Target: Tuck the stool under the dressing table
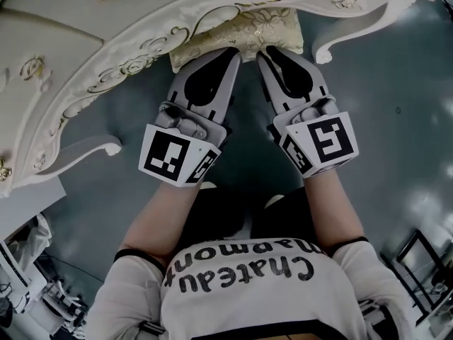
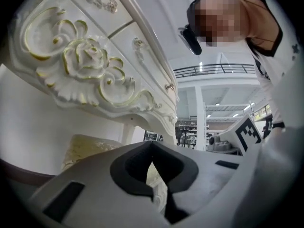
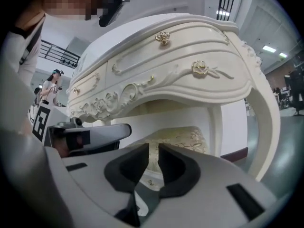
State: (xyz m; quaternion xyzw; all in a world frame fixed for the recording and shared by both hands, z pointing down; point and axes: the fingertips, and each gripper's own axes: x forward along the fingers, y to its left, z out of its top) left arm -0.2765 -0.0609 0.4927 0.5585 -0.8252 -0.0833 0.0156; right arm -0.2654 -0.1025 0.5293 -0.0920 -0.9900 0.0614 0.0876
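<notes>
Stool (image 1: 241, 32) sits under the dressing table (image 1: 78, 41), just ahead of us. Our left gripper (image 1: 233, 52) is clenched on nothing and our right gripper (image 1: 265, 51) is narrowly parted, also empty — only the gripper views show this.

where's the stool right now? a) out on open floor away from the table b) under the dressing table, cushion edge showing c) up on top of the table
b: the stool sits beneath the dressing table, only its cushion's front edge showing in the head view.
</notes>
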